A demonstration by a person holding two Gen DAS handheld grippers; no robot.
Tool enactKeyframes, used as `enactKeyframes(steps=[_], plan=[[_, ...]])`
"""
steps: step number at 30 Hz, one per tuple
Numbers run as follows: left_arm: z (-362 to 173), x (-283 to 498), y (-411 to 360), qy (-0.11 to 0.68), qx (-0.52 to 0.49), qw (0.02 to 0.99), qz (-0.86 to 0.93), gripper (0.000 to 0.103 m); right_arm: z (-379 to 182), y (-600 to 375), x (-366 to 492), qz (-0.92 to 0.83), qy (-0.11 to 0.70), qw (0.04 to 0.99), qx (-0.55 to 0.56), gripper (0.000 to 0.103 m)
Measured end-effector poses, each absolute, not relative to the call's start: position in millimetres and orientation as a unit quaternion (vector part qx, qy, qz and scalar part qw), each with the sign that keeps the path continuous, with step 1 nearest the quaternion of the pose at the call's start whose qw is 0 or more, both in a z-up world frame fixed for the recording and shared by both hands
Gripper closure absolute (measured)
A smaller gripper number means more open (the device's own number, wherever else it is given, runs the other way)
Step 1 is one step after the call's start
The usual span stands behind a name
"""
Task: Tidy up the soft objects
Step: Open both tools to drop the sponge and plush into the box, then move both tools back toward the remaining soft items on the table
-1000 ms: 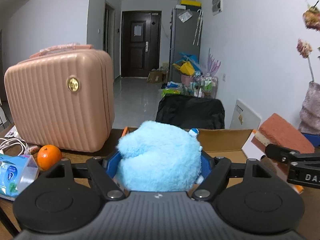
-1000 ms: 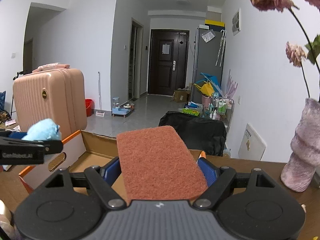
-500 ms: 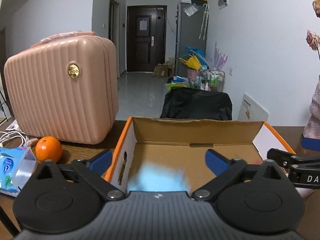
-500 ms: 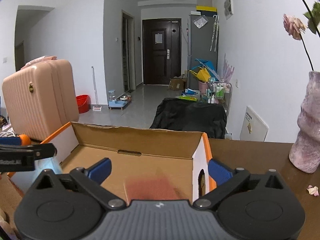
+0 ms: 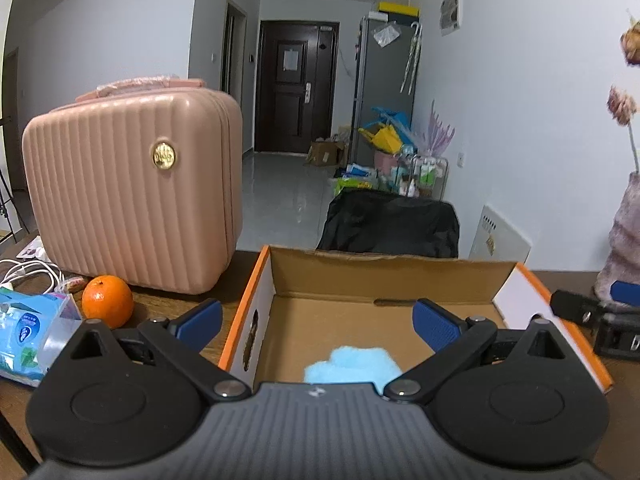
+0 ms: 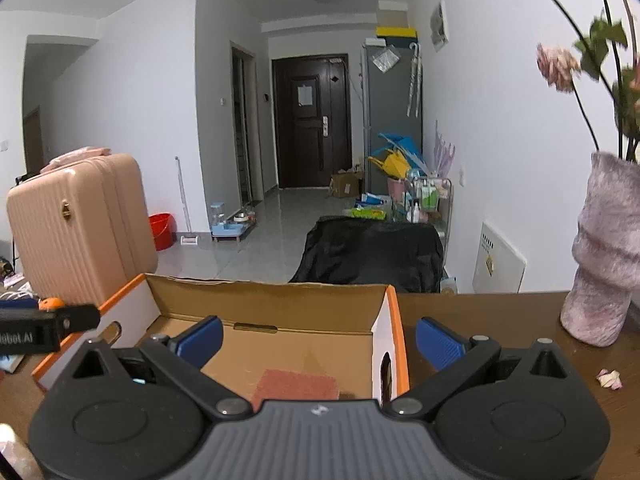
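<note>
Left wrist view shows the left gripper with its blue-padded fingers spread wide and holding nothing, poised over the near left part of an open cardboard box with orange edges. A light blue plush toy lies on the box floor at about 6 o'clock, just beyond the gripper body and partly hidden by it. Right wrist view gives the matching picture: the right gripper is also spread wide and empty, and a reddish-brown scouring sponge rests flat on the box floor toward the near right corner, beside the white inner wall with its hand slot. So both soft items sit inside the box, apart from each other, and the step in hand reads as the release, with the deposit done for these two. On the table at 9 o'clock of the left view stand a pink ribbed suitcase, an orange and a pack of wet wipes; at 3 o'clock of the right view stands a fuzzy purple vase with dried flowers. Next, I judge, each gripper should lift up and clear of the box walls without brushing the items, then look for any soft thing left outside; none is plainly visible from here.
</note>
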State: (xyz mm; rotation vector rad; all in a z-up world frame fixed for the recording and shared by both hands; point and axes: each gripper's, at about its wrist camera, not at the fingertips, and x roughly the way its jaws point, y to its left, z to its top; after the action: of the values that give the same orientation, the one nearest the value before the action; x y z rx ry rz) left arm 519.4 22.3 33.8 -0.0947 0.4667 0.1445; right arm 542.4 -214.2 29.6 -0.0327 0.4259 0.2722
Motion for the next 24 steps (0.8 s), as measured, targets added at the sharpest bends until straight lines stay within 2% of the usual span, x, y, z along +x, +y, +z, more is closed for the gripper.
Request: enactKeyframes(steps=[11,24], plan=[[45,473,19,0.2,-0.04,0.977,0.06,0.0,35,-211,488,0.14,0.185,0.971,-0.058,0.0],[39,411,21,0.194,-0.036,0.979,0.045,0.0,22,-229,418,0.132,0.185,0.972,-0.057,0.0]])
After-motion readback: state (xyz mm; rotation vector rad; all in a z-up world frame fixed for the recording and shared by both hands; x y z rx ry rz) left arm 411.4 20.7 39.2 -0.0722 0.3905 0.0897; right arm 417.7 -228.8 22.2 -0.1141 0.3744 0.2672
